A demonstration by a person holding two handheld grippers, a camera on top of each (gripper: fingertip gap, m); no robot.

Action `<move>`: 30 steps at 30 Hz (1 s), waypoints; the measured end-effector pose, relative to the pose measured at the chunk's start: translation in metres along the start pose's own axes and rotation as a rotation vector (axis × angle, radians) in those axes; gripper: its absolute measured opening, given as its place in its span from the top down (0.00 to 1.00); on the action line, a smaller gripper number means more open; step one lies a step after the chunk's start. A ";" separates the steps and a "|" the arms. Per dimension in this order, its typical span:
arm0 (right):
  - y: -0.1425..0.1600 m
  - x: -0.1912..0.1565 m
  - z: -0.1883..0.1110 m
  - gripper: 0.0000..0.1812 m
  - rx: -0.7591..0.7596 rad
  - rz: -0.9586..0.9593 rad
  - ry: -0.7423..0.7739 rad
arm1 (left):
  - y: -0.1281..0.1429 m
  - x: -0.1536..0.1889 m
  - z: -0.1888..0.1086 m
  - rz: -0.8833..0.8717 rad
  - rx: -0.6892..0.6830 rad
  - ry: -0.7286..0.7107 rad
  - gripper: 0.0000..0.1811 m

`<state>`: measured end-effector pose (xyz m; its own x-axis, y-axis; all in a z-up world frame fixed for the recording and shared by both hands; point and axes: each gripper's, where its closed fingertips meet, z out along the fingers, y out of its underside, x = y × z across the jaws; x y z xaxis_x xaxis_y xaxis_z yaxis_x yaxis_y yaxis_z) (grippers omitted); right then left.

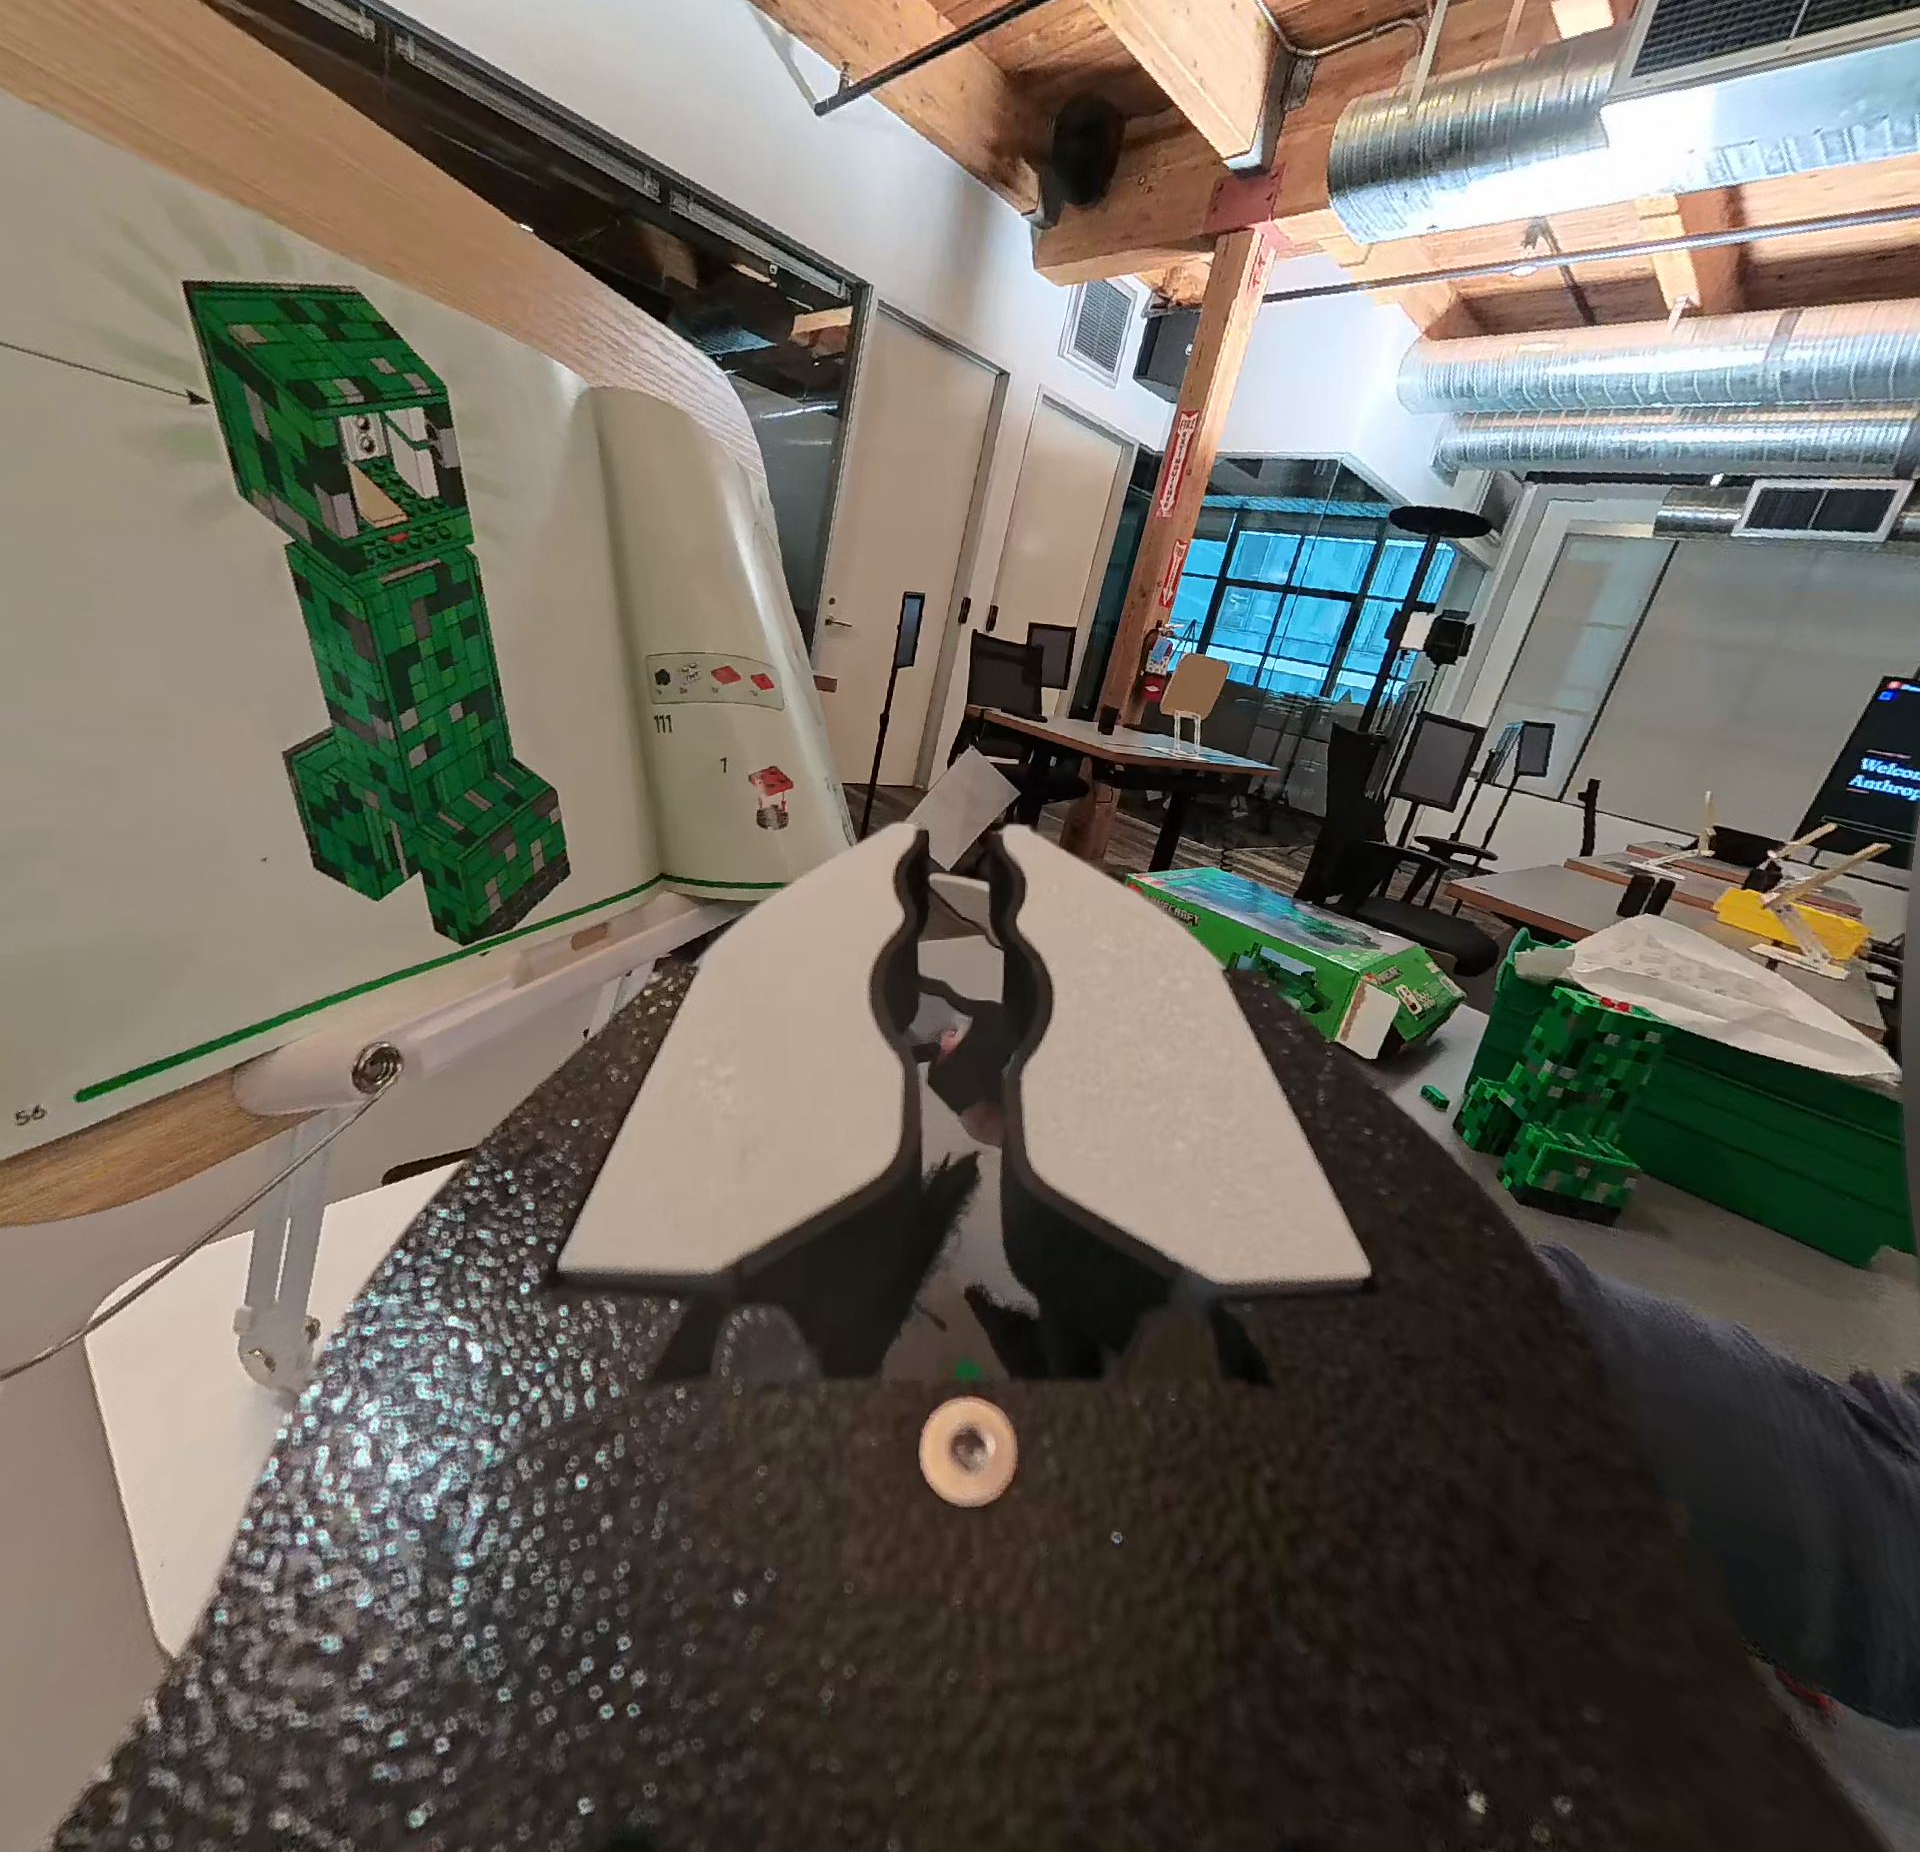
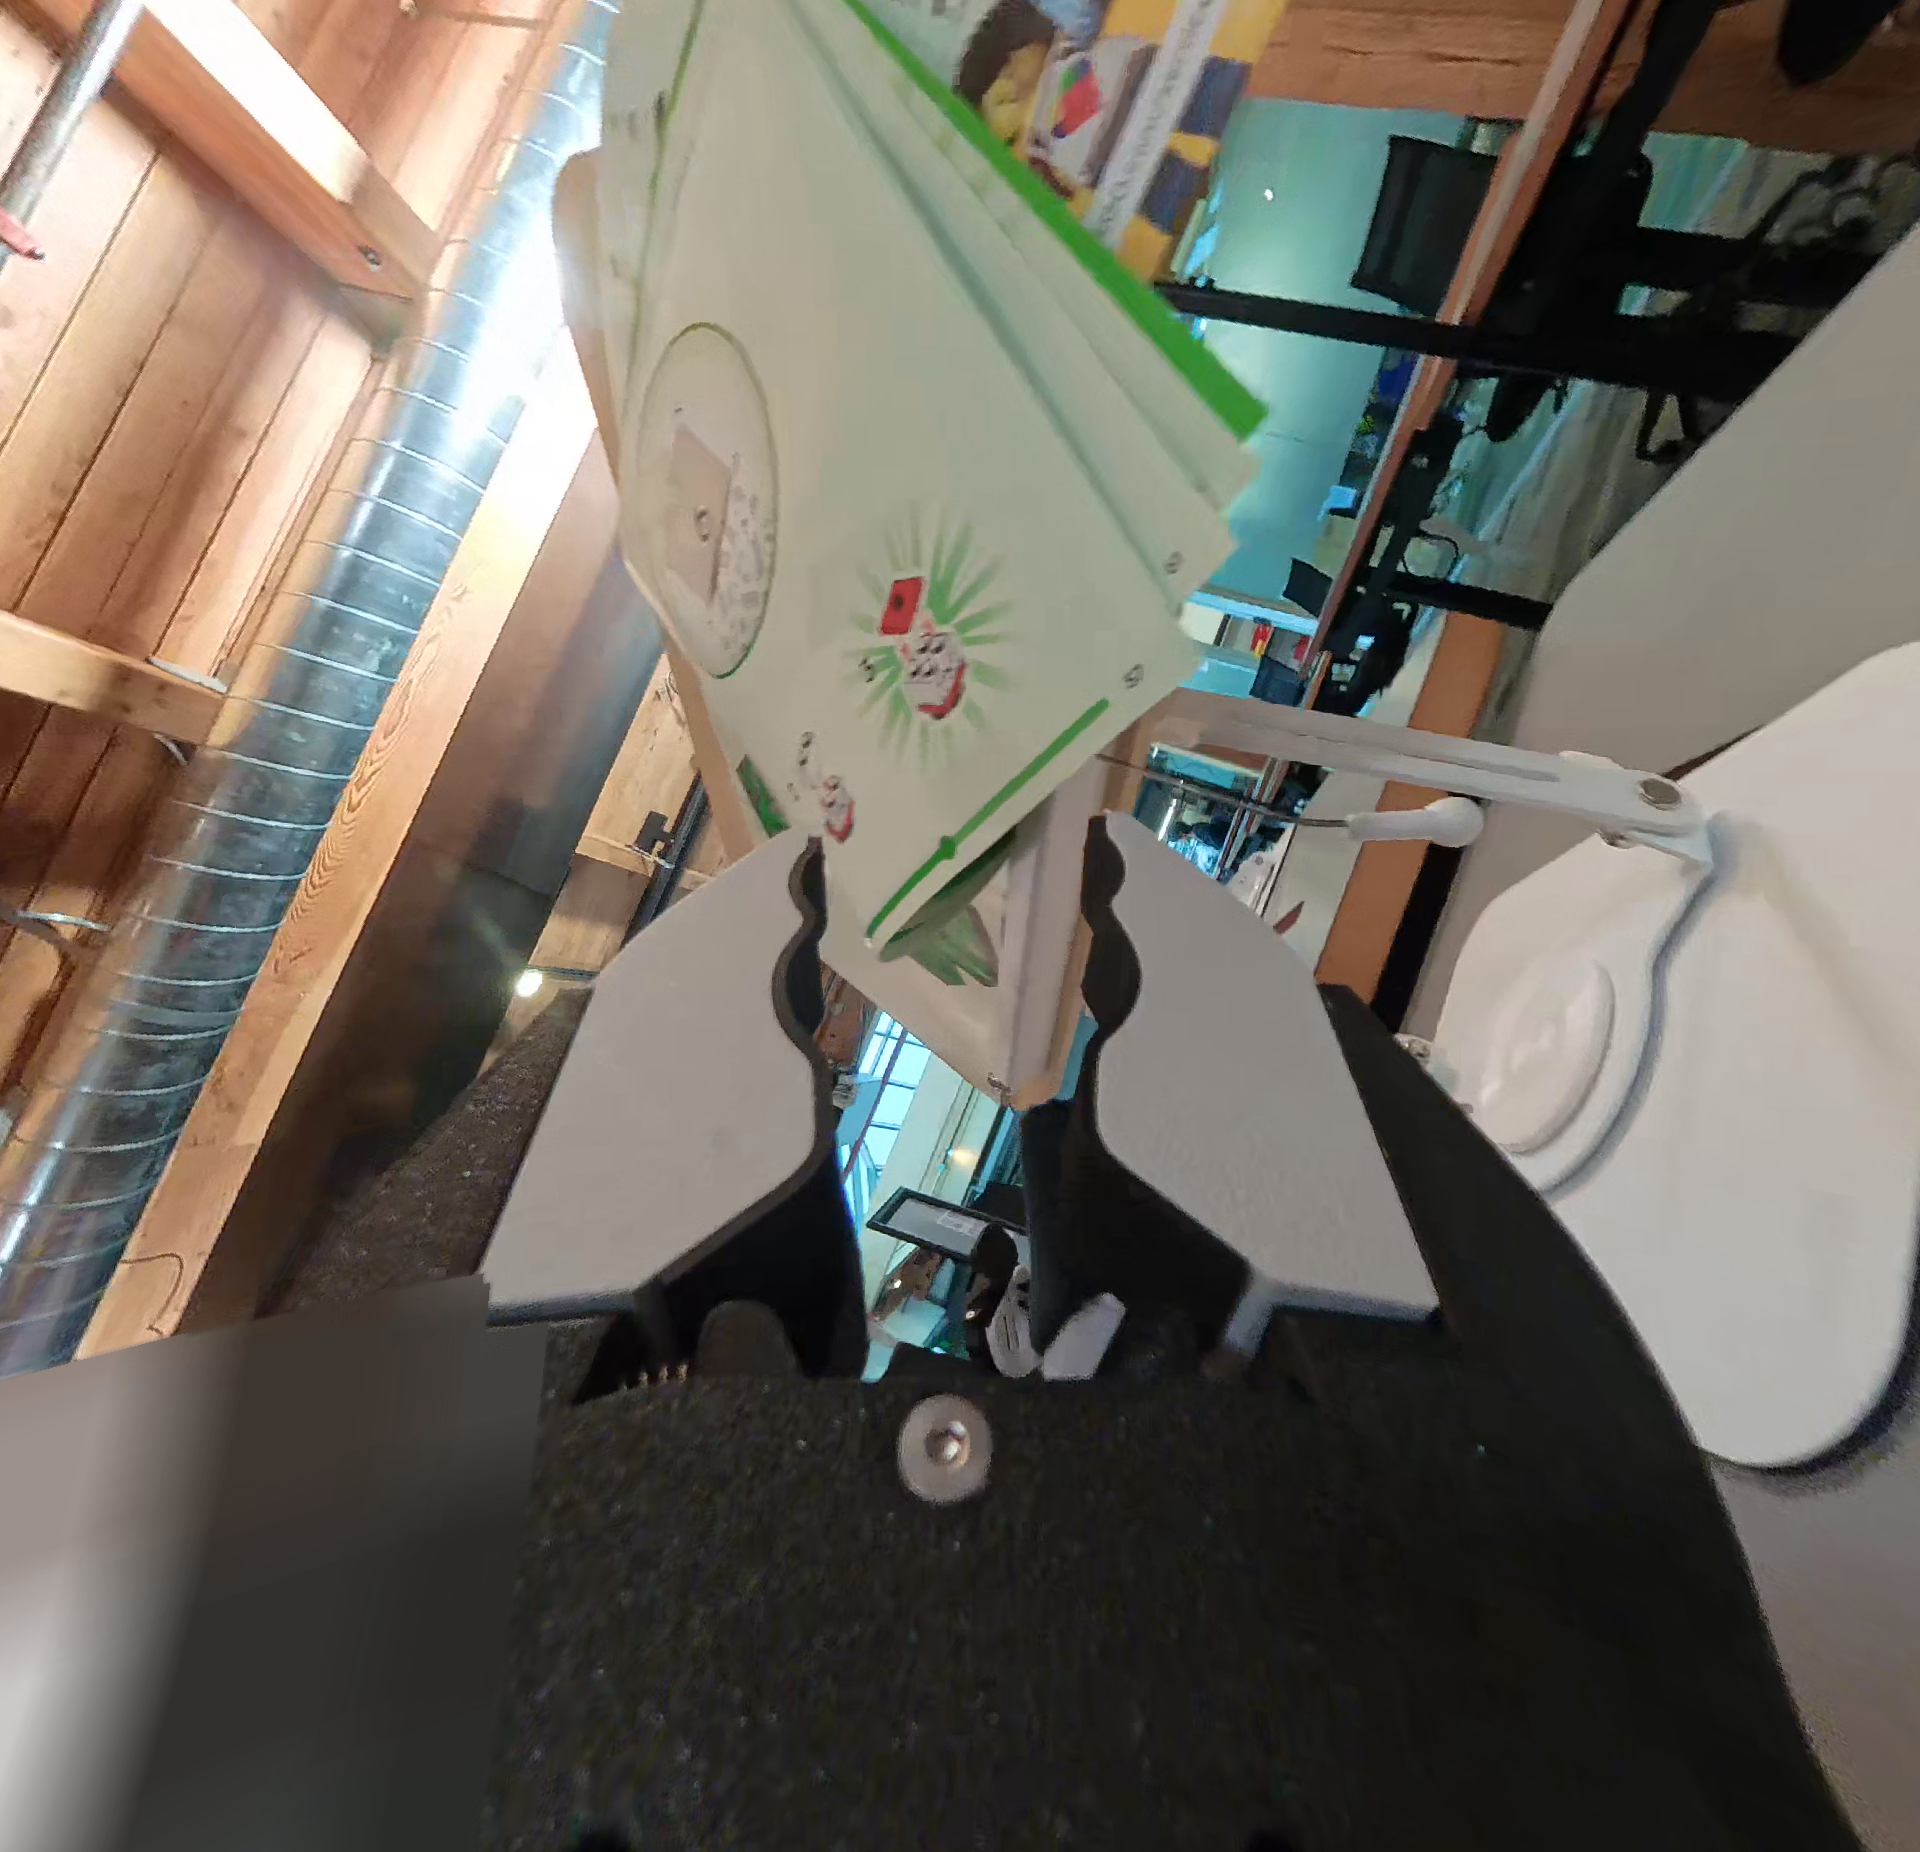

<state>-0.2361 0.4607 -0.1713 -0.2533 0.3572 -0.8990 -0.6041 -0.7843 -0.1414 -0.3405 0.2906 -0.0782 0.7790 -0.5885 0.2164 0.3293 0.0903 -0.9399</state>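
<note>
An open instruction booklet rests on a wooden book stand at the left; the page shows a green block figure. My left gripper is shut and empty, just right of the booklet's lower corner. In the right wrist view the booklet appears tilted, its pages lifted. My right gripper is open, and the lower corner of the pages and the stand's ledge lie between its fingers. I cannot tell whether the fingers touch the paper.
A built green brick figure stands on the table at the right, beside stacked green trays, a white paper bag and a green box. The stand's white base and arm are at my right gripper's right. The grippers' ends are close to 20 centimeters from one another.
</note>
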 end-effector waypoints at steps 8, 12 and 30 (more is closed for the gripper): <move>0.010 -0.030 -0.006 0.80 0.044 -0.111 -0.089 | 0.008 0.000 0.004 -0.018 -0.033 0.011 0.95; 0.033 -0.019 0.002 0.75 -0.054 -0.083 -0.019 | 0.010 0.002 0.006 -0.020 -0.046 0.019 0.95; 0.024 -0.040 0.007 0.85 0.055 -0.145 -0.142 | 0.014 0.008 0.010 -0.024 -0.066 0.046 0.95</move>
<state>-0.2458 0.4314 -0.1360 -0.2623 0.5348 -0.8033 -0.6815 -0.6920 -0.2382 -0.3240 0.2955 -0.0869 0.7454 -0.6266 0.2276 0.3101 0.0237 -0.9504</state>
